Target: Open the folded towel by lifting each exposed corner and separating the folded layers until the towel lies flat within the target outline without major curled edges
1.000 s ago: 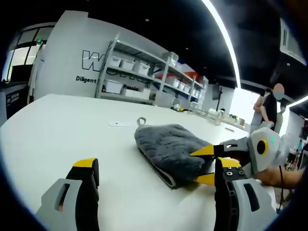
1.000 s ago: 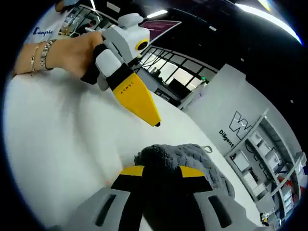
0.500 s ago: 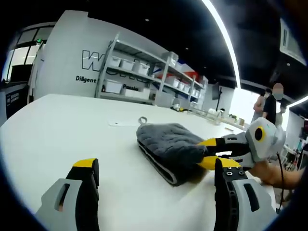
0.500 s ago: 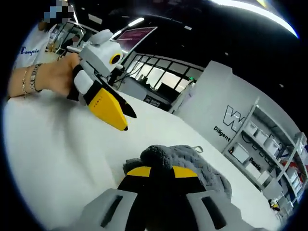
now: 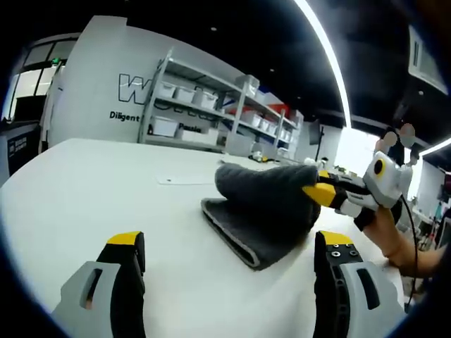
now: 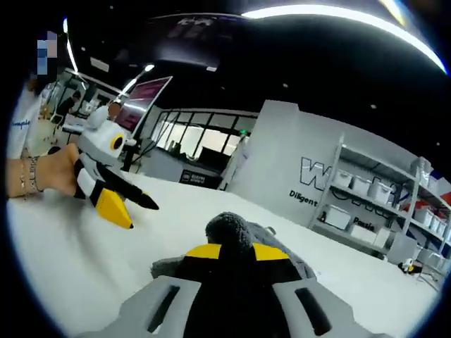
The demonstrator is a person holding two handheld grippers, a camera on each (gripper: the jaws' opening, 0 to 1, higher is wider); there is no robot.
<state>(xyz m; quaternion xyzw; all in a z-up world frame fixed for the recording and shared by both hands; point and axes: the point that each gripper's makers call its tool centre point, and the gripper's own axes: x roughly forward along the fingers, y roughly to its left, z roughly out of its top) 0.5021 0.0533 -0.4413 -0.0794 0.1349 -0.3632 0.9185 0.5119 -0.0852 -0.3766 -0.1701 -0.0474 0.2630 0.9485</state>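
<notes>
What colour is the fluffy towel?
Dark grey; the towel shows best in the left gripper view.

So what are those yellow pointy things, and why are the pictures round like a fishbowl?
Those are grabbers, like big tongs. A person holds one in each hand. A small camera sits on each grabber, and its lens bends the picture round.

The left gripper view looks out between the left gripper, whose jaws stand wide apart, holding nothing. Ahead lies a grey towel, folded, on a big white table. From the side comes the right gripper, pinching the towel's top layer and lifting it off the layer below.

The right gripper view looks along that pinching grabber, with grey towel bunched between its yellow tips. Farther off you see the left gripper and the hand that holds it. Behind are shelves with boxes.
</notes>
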